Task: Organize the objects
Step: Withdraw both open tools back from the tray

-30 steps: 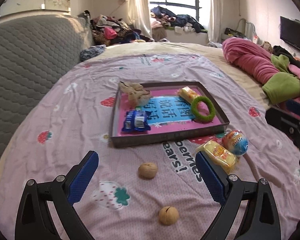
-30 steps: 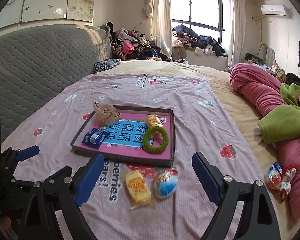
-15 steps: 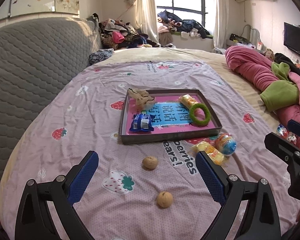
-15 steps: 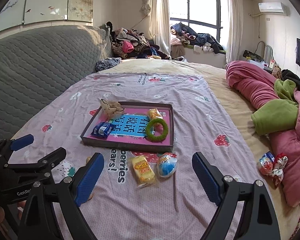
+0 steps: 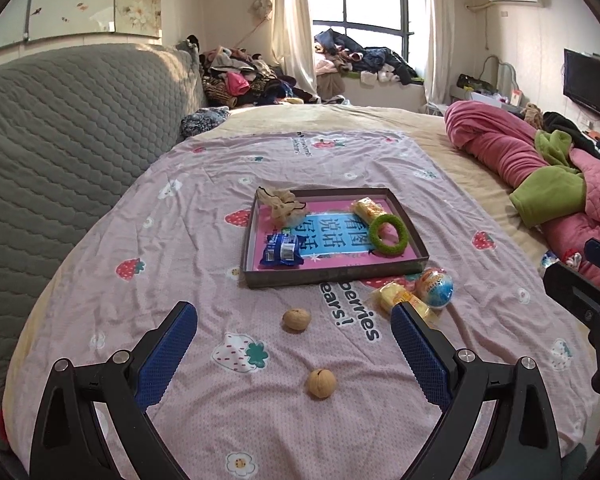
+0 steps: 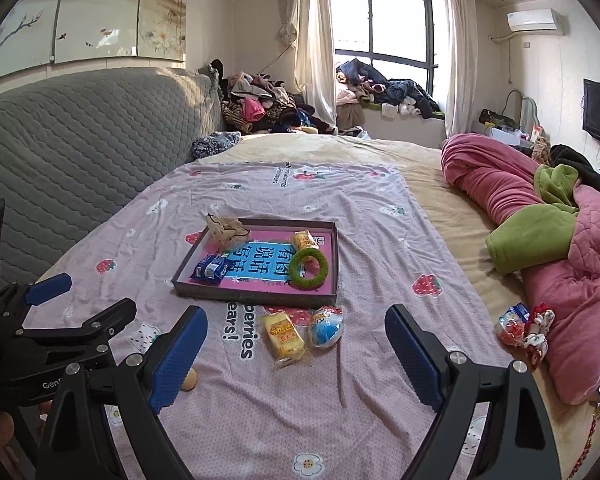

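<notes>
Pink strawberry bedsheet (image 5: 204,240) now fills more of both views: both grippers have pulled back and up from the tray (image 5: 332,274), jaws wide and empty, so nothing is in hand. Two walnuts (image 5: 296,319), a yellow snack (image 6: 284,338) and a blue egg (image 6: 326,328) lie outside near its front edge. Legible writing: "berries" and "ears!" on the sheet; Chinese characters on the tray's blue panel.

Soft matt cotton on the pink bedsheet (image 5: 204,240), lightly creased. The tray (image 5: 404,222) looks like dull cardboard with a smooth printed paper floor. Fuzzy green ring (image 5: 389,235), crinkly glossy blue wrapper (image 5: 282,251), shiny film on the yellow snack (image 6: 285,334). Two rough matt walnuts (image 5: 296,319). Left tongs (image 5: 296,354): matt black plastic, dimpled blue rubbery pads (image 5: 166,360).
</notes>
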Available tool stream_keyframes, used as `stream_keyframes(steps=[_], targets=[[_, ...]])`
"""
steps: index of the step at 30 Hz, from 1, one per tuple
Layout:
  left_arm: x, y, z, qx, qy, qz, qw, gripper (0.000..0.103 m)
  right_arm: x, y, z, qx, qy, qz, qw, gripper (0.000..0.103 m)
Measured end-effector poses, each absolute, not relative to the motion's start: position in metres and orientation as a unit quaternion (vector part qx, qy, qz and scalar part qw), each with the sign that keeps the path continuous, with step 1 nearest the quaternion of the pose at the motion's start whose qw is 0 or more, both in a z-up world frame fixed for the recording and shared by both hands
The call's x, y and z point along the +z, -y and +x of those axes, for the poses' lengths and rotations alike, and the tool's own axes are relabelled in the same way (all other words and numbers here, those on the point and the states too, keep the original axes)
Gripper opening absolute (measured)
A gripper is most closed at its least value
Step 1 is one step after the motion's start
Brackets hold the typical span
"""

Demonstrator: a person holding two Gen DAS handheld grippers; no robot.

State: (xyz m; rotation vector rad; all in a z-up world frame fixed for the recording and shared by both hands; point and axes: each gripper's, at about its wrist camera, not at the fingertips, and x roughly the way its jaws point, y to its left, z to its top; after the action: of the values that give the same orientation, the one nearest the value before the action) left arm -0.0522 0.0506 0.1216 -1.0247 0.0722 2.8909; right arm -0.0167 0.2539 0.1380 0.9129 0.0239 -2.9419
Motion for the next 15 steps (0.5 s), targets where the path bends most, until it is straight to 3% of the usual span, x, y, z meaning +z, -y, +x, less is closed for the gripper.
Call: stream_keyframes(steps=[15], targets=[[0.111,-0.048,-0.029,0.939,-0.027,-0.342,0.039,0.098,0.132,-0.257,0.004,-0.953,-0.015,0.302,0.028,0.091]])
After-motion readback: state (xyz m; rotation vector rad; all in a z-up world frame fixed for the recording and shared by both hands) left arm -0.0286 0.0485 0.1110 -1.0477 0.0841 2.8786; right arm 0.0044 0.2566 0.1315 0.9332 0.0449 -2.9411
